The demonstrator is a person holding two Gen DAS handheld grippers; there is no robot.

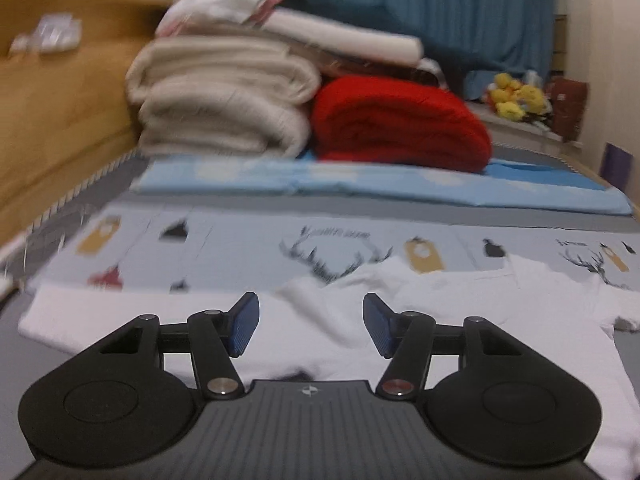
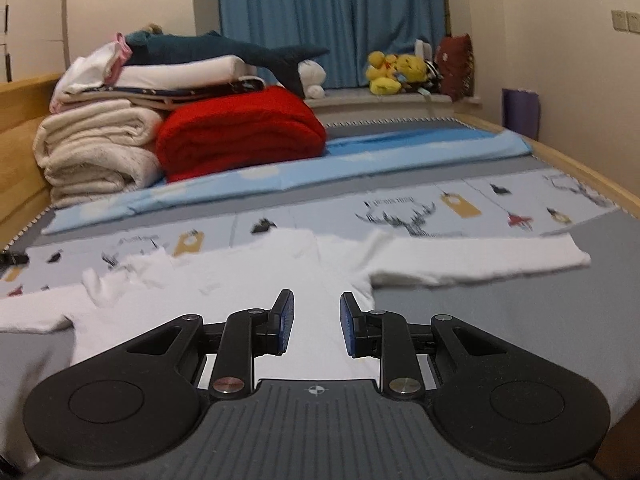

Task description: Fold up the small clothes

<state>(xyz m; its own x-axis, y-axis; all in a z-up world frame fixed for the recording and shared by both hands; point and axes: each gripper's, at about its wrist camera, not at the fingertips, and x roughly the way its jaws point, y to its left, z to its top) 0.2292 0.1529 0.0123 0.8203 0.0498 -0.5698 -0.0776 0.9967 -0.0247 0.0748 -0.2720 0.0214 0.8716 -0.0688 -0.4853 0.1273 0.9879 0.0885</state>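
Left gripper (image 1: 311,326), foreground: jaws spread wide, holding nothing. Right gripper (image 2: 317,326): jaws parted less widely, likewise empty. Both hover over the white long-sleeved top (image 2: 320,280), spread flat on the patterned sheet (image 2: 460,200) with one sleeve (image 2: 480,262) extended. Beyond: red blanket (image 2: 240,136) and cream blankets (image 2: 96,148). Risk: a pinch may catch one layer or the sheet, skewing the fold.
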